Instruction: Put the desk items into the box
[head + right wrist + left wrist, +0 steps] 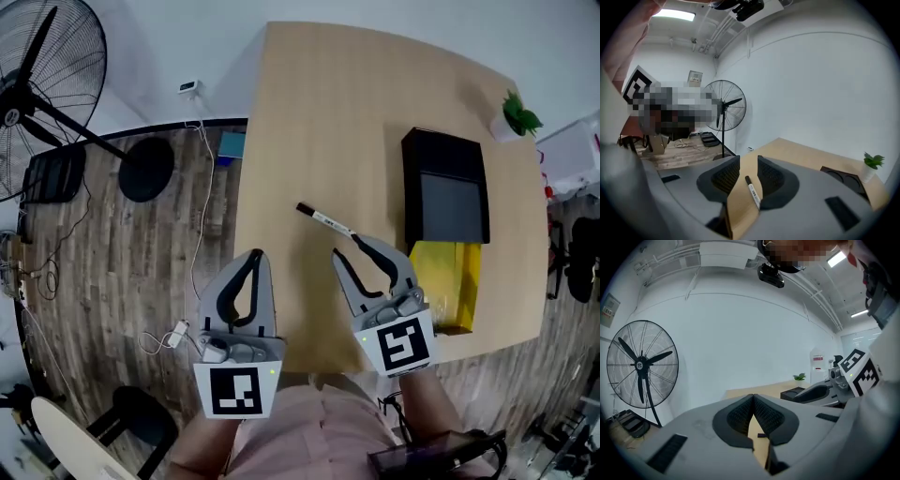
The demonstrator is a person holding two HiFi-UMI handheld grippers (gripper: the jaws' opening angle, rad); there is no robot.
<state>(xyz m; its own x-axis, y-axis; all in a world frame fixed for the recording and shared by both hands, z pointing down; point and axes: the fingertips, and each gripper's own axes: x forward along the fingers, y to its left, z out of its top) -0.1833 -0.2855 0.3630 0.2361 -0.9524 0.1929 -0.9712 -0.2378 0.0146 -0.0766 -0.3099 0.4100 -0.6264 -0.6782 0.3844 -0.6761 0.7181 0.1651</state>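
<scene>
Marker lies on desk, its near end between the right gripper's parted jaws; left gripper closed, empty

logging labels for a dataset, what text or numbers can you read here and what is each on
Nothing reads clearly.
Marker pen: dark print on its white barrel, too small to read.
Wall notice in the left gripper view: blurred.
Red and white label, same view: blurred.
Wall panel in the right gripper view: unreadable.
Left gripper and right gripper: square markers only, no letters.
</scene>
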